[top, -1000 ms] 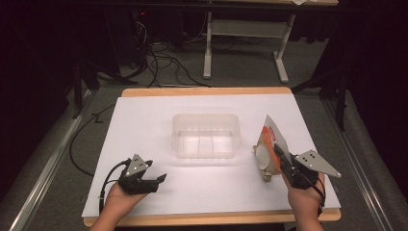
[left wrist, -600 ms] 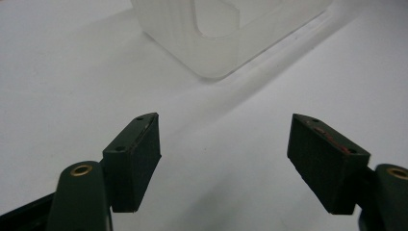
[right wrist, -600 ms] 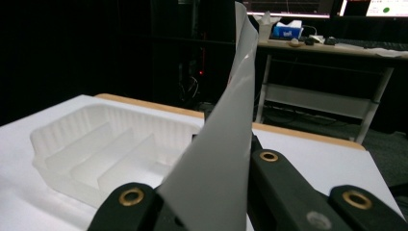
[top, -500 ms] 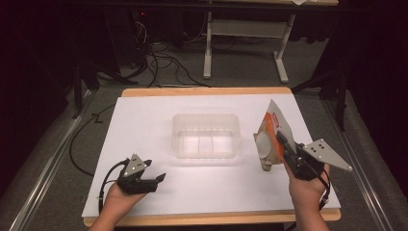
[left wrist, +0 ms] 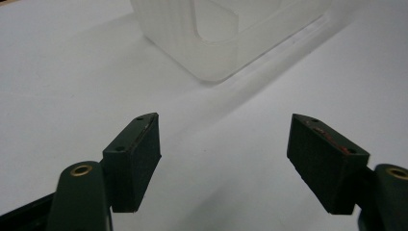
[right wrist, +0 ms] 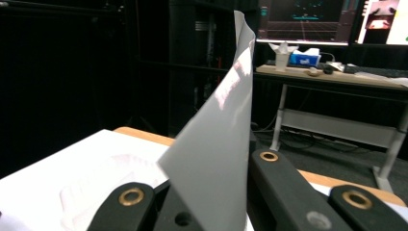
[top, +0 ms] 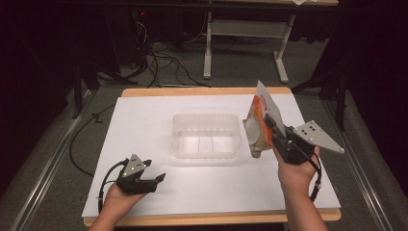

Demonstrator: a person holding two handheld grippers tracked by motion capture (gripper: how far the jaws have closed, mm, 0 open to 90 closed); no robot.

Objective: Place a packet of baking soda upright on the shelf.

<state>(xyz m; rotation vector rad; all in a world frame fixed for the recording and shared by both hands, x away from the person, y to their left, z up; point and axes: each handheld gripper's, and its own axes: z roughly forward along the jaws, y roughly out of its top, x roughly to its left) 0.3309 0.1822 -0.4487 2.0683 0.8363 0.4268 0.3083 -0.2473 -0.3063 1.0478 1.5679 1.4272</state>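
The right gripper (top: 267, 126) pinches a packet (top: 258, 121) between its jaws and holds it in the air, just to the right of the clear container (top: 206, 136), which stands in the middle of the table (top: 144, 115). The left gripper (top: 155, 175) rests near the front left of the table with its jaws spread and nothing between them.
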